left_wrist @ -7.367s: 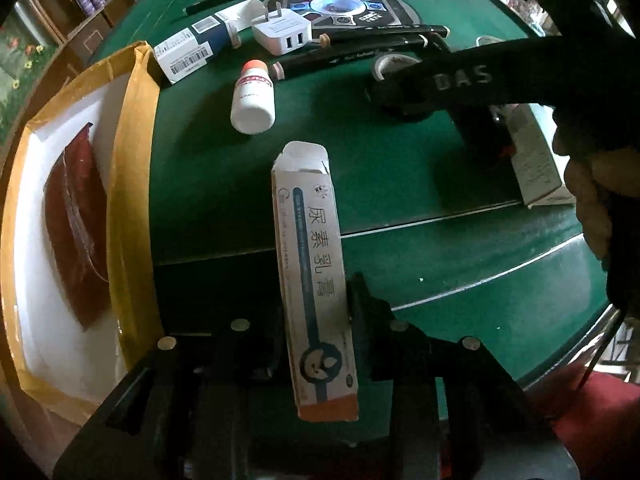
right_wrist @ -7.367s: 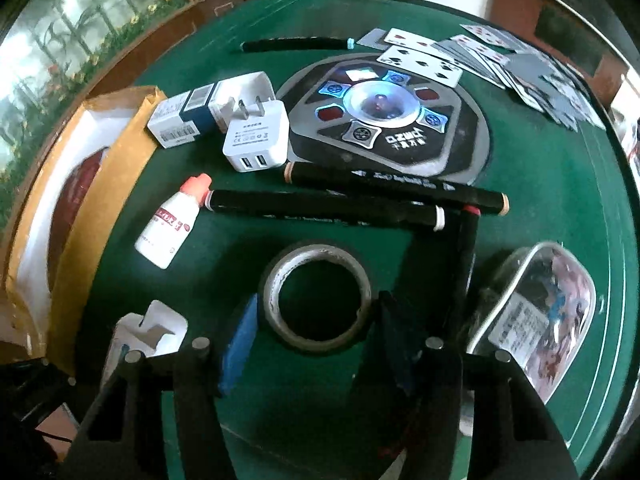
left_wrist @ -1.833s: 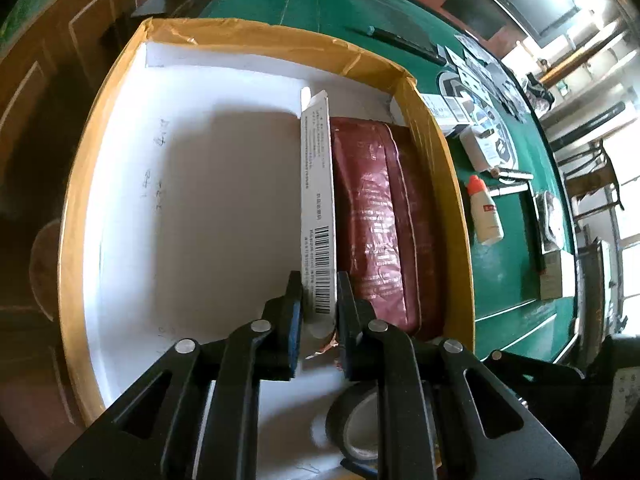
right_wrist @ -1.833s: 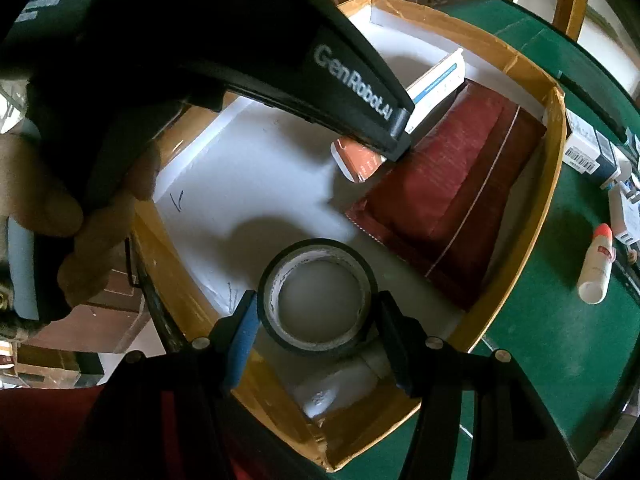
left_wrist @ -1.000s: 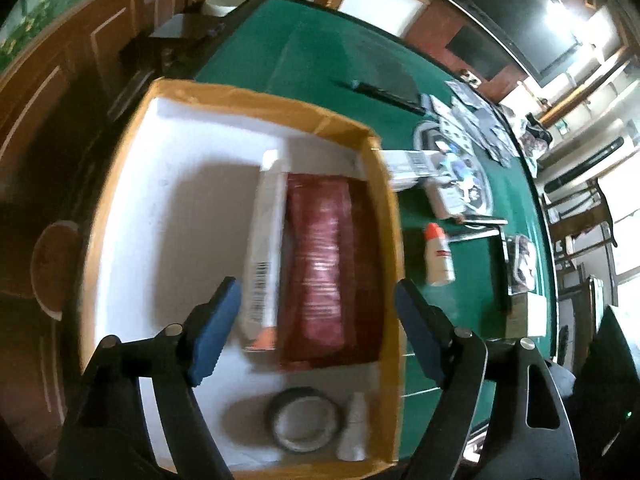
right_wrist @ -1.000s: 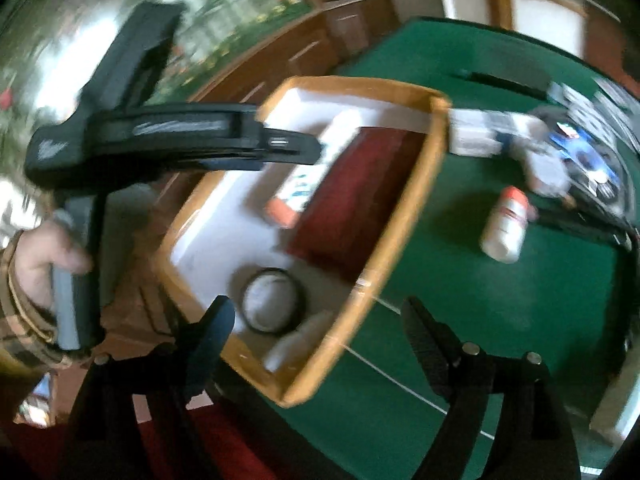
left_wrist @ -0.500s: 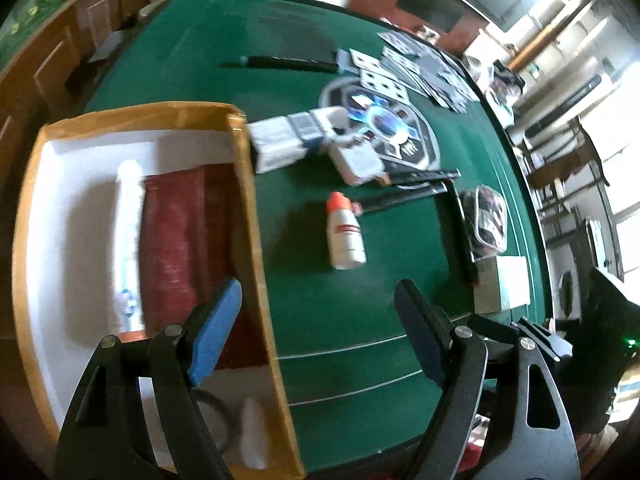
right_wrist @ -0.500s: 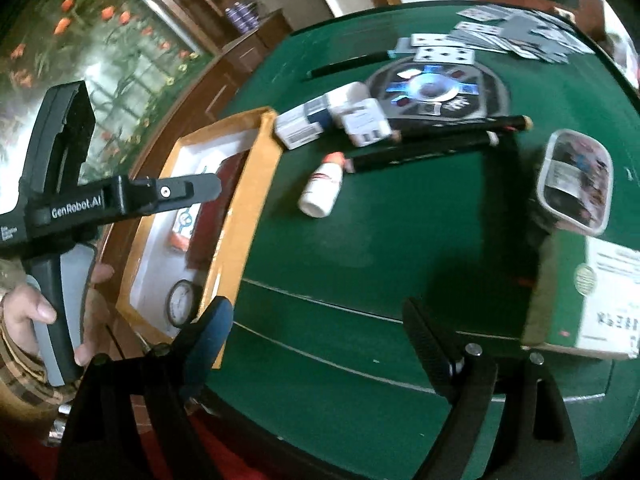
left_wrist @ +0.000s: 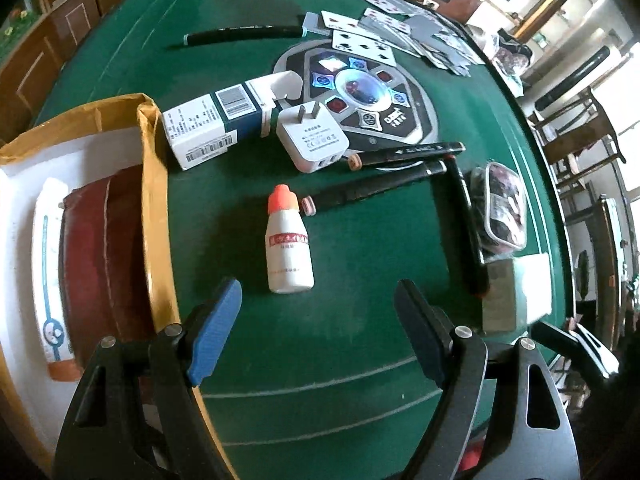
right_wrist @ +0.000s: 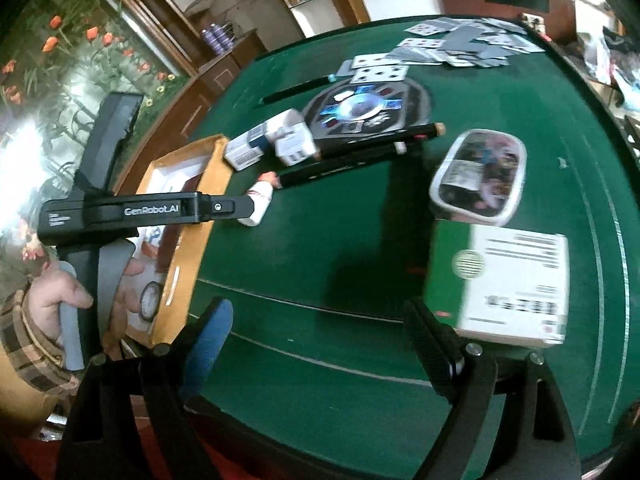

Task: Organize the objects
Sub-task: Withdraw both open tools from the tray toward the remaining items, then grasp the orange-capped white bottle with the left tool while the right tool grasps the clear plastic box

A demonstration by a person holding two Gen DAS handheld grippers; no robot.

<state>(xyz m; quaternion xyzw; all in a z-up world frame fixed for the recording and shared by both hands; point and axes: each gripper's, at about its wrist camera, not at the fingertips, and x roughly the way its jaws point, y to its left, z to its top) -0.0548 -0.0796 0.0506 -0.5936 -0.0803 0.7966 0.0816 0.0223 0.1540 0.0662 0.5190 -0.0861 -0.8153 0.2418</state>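
Observation:
My left gripper (left_wrist: 318, 322) is open and empty, just short of a white bottle with an orange cap (left_wrist: 289, 246) lying on the green table. The cardboard box (left_wrist: 154, 184) at the left holds a red pouch (left_wrist: 98, 256) and the long white ointment carton (left_wrist: 50, 280). A tape roll (right_wrist: 150, 299) lies in the box in the right wrist view. My right gripper (right_wrist: 320, 332) is open and empty above the table's front, left of a white and green box (right_wrist: 508, 284). The left gripper's body (right_wrist: 132, 212) shows in the right wrist view.
On the table lie a white charger (left_wrist: 312, 142), a white and blue carton (left_wrist: 218, 124), several black markers (left_wrist: 376, 188), a clear pouch (left_wrist: 500, 210), a round centre console (left_wrist: 356, 92), playing cards (left_wrist: 404, 36) and a black pen (left_wrist: 240, 36). Chairs stand at the right.
Both grippers let go of their loads in the box, the carton and the tape roll, and swung right over the table. The left has come closer to the white bottle.

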